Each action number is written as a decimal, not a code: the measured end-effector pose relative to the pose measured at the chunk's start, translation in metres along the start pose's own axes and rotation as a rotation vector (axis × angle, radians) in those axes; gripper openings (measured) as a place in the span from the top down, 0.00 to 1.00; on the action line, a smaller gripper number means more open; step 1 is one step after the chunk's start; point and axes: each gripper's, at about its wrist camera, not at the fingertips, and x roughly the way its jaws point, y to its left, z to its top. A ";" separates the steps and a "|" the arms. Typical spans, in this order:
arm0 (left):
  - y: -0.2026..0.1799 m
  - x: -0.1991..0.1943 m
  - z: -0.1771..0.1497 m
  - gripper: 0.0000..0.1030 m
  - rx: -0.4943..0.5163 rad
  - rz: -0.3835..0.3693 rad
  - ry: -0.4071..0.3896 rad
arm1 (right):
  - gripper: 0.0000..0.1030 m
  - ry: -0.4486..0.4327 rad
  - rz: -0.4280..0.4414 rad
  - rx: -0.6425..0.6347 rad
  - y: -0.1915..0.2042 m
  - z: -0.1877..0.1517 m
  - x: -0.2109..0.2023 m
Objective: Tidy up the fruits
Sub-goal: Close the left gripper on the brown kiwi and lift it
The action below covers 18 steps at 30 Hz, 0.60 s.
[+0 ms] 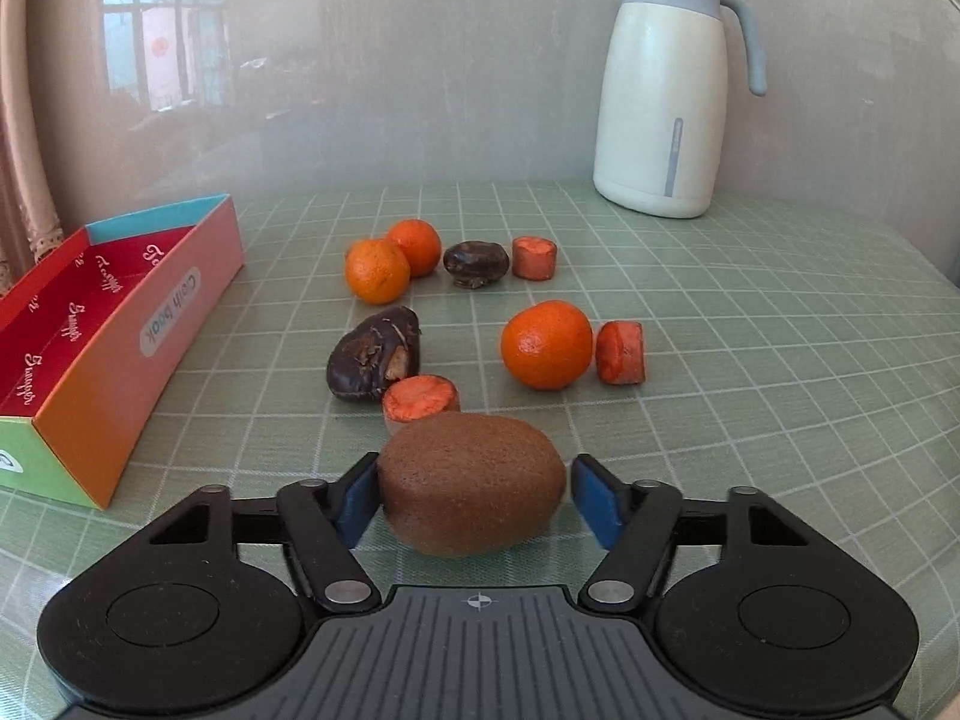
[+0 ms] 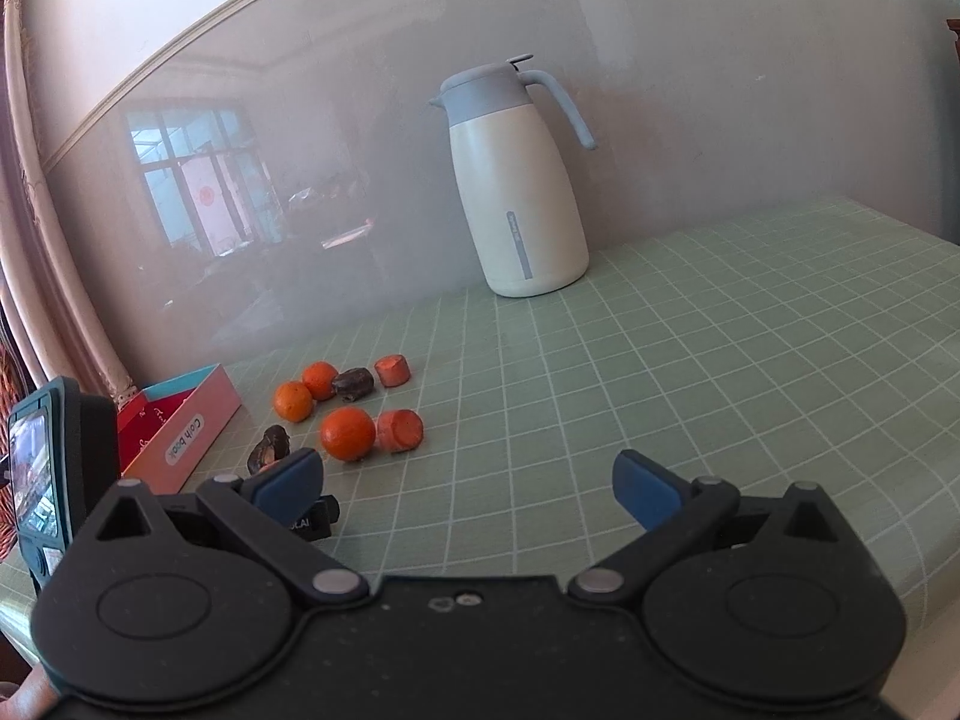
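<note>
Lying between the left tongs' point(image 1: 474, 495) parted pads, the kiwi point(image 1: 472, 483) sits ungripped; right tongs point(image 2: 468, 483) gape empty.

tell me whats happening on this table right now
A person with a handheld gripper in each hand is sorting fruit on a green checked tablecloth. The left gripper has its jaws around a kiwi; the left pad touches it, the right shows a small gap, so it isn't clamped. The right gripper hangs open and empty. Three oranges, e.g., carrot pieces and dark chestnut-like items lie loose, beside an open colourful box and a white jug.
</note>
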 end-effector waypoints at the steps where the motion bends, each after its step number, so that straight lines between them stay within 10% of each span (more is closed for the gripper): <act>1: 0.002 0.000 0.001 0.38 -0.008 -0.007 0.004 | 0.00 0.000 -0.001 -0.005 0.001 0.000 0.000; 18: 0.003 0.000 0.004 0.38 -0.013 -0.010 0.011 | 0.00 0.013 -0.006 -0.027 0.005 -0.002 0.002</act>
